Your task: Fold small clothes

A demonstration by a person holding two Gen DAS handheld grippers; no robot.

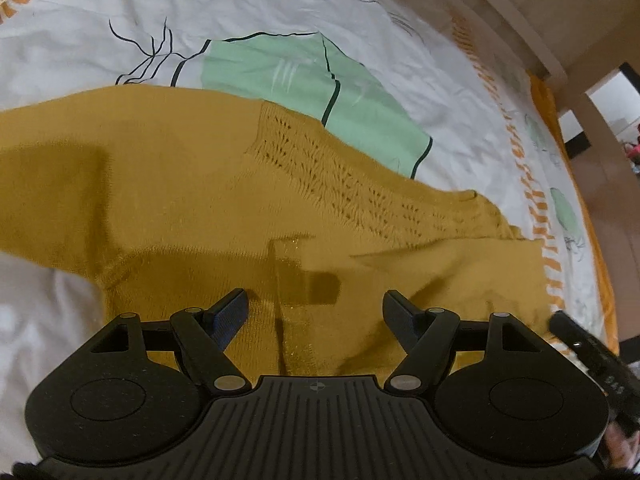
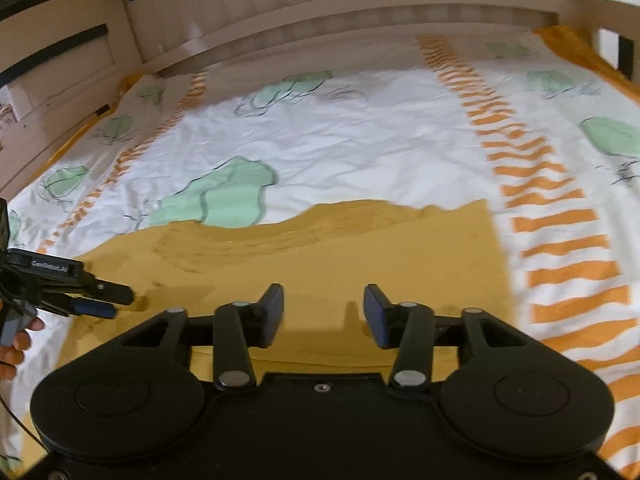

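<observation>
A mustard-yellow knit garment [image 1: 180, 184] with an openwork band lies spread on the bed sheet [image 1: 248, 8]. My left gripper [image 1: 316, 300] hovers just above its near part, jaws wide apart, with nothing between them. In the right wrist view the same garment [image 2: 320, 248] lies flat, its right edge straight. My right gripper [image 2: 324, 304] stands open over the cloth; no fabric is between its pads. The left gripper [image 2: 100, 300] shows at the left edge of that view, low over the garment's left side, with a hand behind it.
The sheet [image 2: 360, 140] is white with green shapes and orange striped bands. A pale wooden bed frame [image 2: 280, 12] runs along the far side and the left. The other gripper's body [image 1: 592, 356] shows at the right edge of the left wrist view.
</observation>
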